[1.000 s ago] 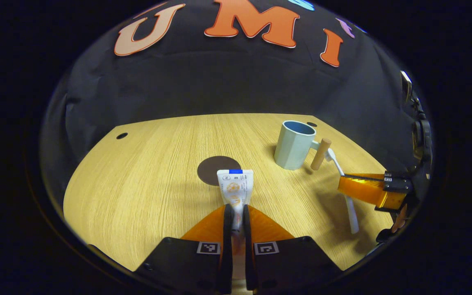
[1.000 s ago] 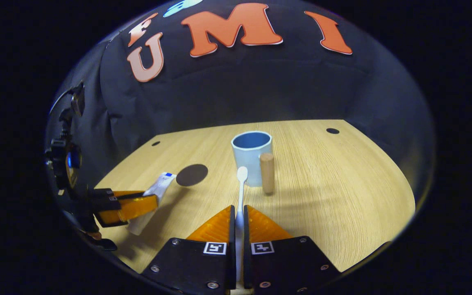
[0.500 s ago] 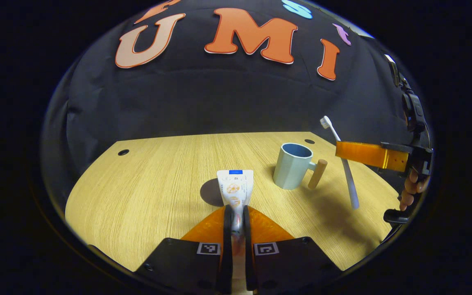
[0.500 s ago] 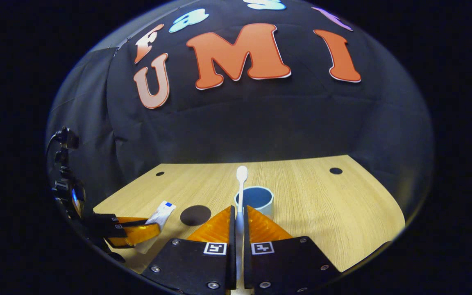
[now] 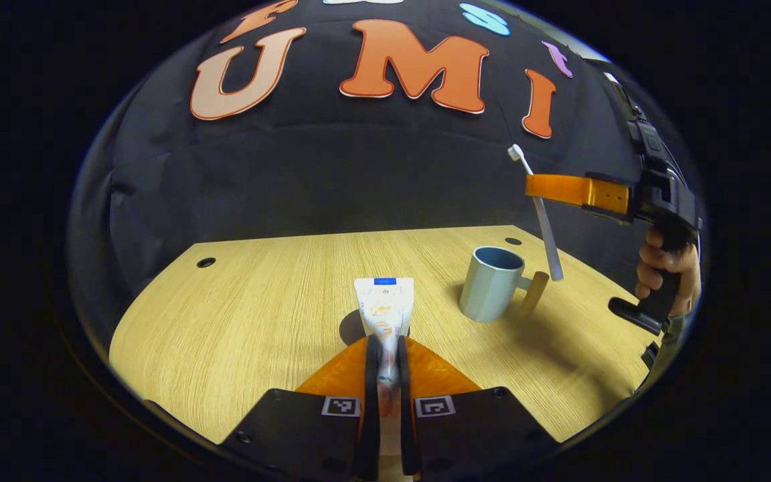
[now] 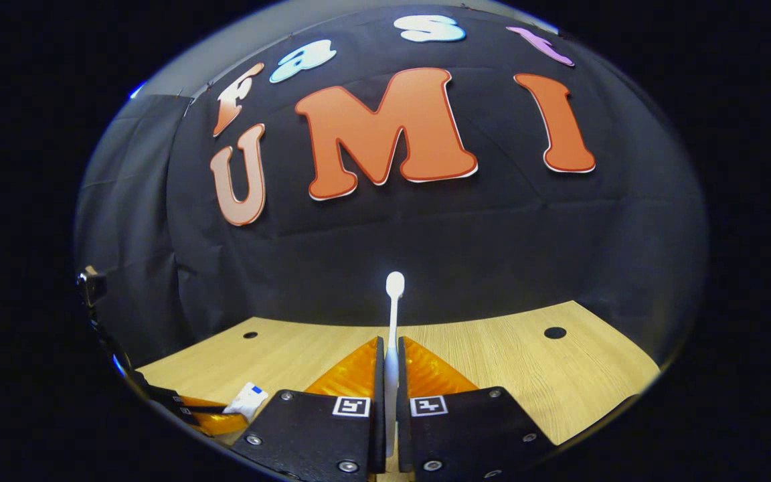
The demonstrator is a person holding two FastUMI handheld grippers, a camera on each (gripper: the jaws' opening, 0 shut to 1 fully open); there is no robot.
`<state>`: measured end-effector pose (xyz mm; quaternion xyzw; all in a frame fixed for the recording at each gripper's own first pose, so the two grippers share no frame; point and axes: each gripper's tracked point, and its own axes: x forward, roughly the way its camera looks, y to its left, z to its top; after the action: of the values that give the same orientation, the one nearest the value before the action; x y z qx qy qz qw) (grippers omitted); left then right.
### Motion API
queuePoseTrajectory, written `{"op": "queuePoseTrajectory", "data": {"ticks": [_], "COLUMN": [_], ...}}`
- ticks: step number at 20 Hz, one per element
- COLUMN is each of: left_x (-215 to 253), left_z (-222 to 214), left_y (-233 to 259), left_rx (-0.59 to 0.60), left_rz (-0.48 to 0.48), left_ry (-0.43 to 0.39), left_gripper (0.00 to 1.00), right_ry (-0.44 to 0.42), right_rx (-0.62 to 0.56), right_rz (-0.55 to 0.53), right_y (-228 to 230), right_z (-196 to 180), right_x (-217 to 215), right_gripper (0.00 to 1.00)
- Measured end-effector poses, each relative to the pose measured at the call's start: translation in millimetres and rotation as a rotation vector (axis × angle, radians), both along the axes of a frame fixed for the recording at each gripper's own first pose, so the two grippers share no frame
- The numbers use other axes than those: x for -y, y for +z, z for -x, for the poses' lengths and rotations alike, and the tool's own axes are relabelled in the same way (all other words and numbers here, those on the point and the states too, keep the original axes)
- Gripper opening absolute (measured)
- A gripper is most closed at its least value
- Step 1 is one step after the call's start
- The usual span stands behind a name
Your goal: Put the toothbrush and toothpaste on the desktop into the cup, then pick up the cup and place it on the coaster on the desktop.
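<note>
booth is dim overall, light comes from above and lands mostly on the wooden desktop [image 5: 258, 301], which is the brightest area; black cloth wall [image 5: 332, 167] soaks up light, faint creases visible. soft-edged shadows fall on the desktop: one right of the cup [image 5: 490, 283], a broader one toward the right edge, a small dark one beside the toothpaste [image 5: 384, 308]. no hard glare, mild sheen on the wood in the right gripper view. strong fisheye bending, desktop edge curves and things at the rim stretch and darken. centre sharp in both views; toothbrush [image 6: 393, 321] crisp, left gripper [image 6: 205, 418] at the rim dark and smeared.
</note>
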<state>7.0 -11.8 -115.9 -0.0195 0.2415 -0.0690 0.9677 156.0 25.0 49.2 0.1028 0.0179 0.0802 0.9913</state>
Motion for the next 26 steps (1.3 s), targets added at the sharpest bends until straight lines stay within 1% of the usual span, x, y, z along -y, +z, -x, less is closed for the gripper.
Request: {"op": "queuePoseTrajectory", "data": {"ticks": [2,4,7,9,13,15,19,24,25,26], "left_x": [-1.3,-3.5,-9.1,-9.4,-8.8,-8.6,-7.2,1.2,3.2,5.3], "left_z": [-1.4,-3.9,-12.5,-14.6,-18.8,-18.0,-19.4,-26.6,-31.3,-35.0], "left_y": [0.0,4.1,15.1,22.1,28.8,26.4,25.7,47.9,54.4,61.2], "left_rx": [0.011,0.027,0.076,0.101,0.128,0.118,0.116,0.180,0.199,0.218], "left_rz": [-0.004,-0.022,-0.044,-0.047,-0.040,-0.035,-0.016,0.010,0.012,0.015], "left_ry": [-0.003,-0.002,0.000,0.000,-0.004,-0.001,0.008,0.013,0.013,0.013], "left_gripper": [0.16,0.16,0.16,0.16,0.16,0.16,0.16,0.16,0.13,0.16], "right_ry": [-0.025,-0.036,-0.058,-0.061,-0.057,-0.052,-0.054,-0.070,-0.073,-0.079], "right_rx": [0.089,0.168,0.230,0.216,0.131,0.109,0.080,0.032,0.023,0.020], "right_rz": [0.011,0.058,0.122,0.120,0.080,0.064,0.081,0.073,0.072,0.068], "right_y": [19.6,33.2,35.0,25.8,-5.0,-17.2,-38.8,-59.7,-63.6,-64.7], "right_z": [-11.0,-21.3,-35.8,-48.3,-65.1,-66.7,-68.1,-62.2,-60.0,-56.5], "right_x": [2.0,2.3,8.1,8.2,6.3,3.1,1.4,8.8,10.0,13.1], "right_gripper": [0.07,0.08,0.07,0.08,0.07,0.08,0.08,0.08,0.08,0.08]}}
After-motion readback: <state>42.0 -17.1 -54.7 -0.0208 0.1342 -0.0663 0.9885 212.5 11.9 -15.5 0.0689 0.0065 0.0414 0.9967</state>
